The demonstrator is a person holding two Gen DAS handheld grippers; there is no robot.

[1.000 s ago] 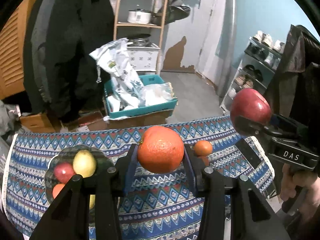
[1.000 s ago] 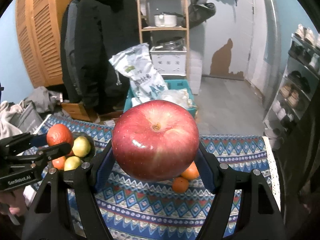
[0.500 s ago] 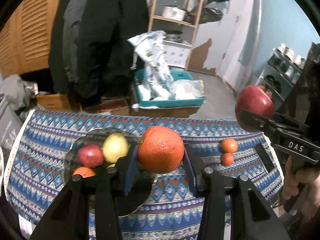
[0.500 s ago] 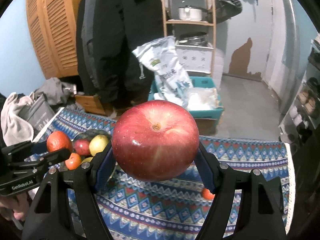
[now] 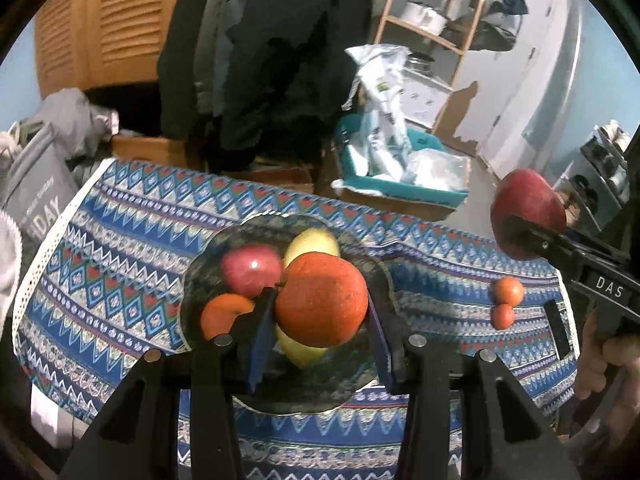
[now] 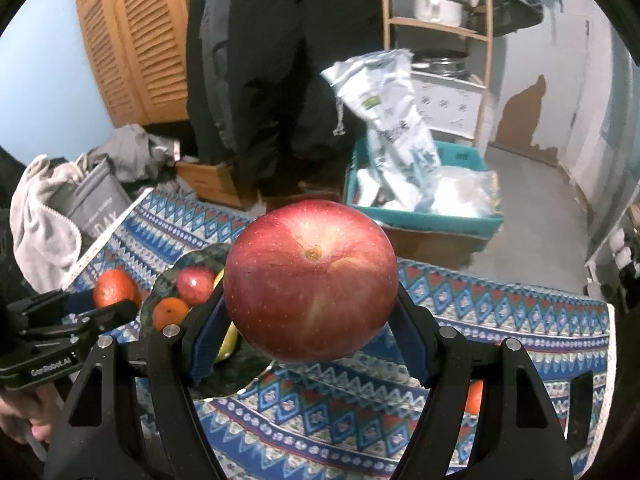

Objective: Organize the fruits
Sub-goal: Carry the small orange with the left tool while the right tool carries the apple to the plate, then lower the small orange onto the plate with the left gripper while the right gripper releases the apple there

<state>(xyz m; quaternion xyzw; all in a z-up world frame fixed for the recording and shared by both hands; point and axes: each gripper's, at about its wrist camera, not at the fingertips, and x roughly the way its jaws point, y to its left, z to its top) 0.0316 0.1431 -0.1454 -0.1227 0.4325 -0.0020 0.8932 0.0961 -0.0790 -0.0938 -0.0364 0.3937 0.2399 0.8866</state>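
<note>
A large round orange [image 5: 321,299] is clamped in the left gripper [image 5: 320,320] above a dark scalloped plate [image 5: 208,276] loaded with a small red apple [image 5: 250,270], two yellow fruits and a small orange. A big red apple [image 6: 310,286] is gripped by the right gripper [image 6: 310,320], beside the plate. Open patterned blue cloth [image 5: 120,240] is left around the plate, two small tangerines [image 5: 506,300] near its right edge.

Left gripper [image 5: 321,304] clamped an orange [image 5: 321,300] above the dark plate [image 5: 200,284] of fruit; right gripper [image 5: 520,226] gripped a red apple [image 5: 524,200] at right.
</note>
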